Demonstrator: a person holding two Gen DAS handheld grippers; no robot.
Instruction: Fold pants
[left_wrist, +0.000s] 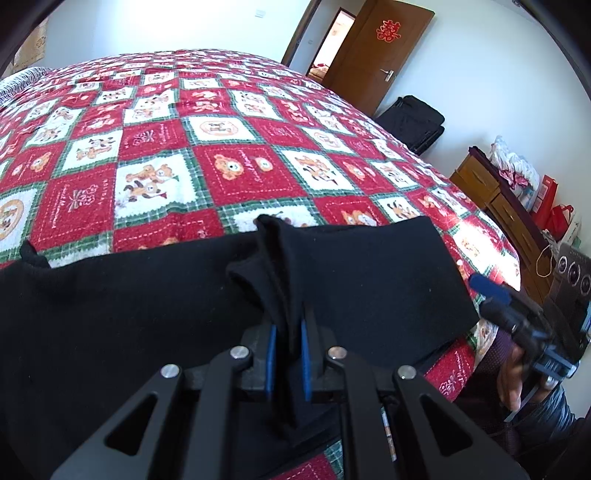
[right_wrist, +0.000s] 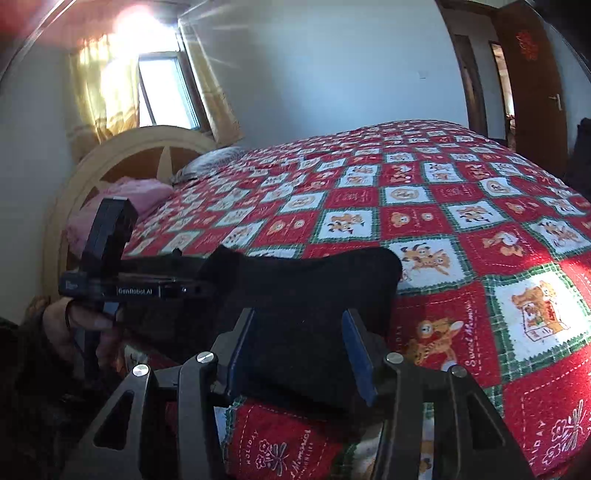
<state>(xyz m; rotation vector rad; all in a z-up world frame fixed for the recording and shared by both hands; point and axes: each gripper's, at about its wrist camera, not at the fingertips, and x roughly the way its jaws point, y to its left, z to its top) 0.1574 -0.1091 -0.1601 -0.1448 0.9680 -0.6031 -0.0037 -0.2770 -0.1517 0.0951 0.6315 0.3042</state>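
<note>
Black pants (left_wrist: 129, 314) lie across the near edge of a bed with a red, white and green patchwork quilt (left_wrist: 229, 129). My left gripper (left_wrist: 288, 332) is shut on a raised fold of the pants. It also shows in the right wrist view (right_wrist: 207, 284), at the left end of the cloth. My right gripper (right_wrist: 295, 332) is open, its blue-padded fingers apart over the end of the pants (right_wrist: 314, 280) and holding nothing. It shows in the left wrist view (left_wrist: 484, 291) just beyond the right edge of the pants.
A brown door (left_wrist: 384, 51) stands open at the far wall, with a black bag (left_wrist: 413, 122) beside it. A wooden dresser (left_wrist: 491, 199) with clutter stands right of the bed. A headboard (right_wrist: 122, 166), pink bedding (right_wrist: 125, 199) and a curtained window (right_wrist: 162, 92) are at the bed's left end.
</note>
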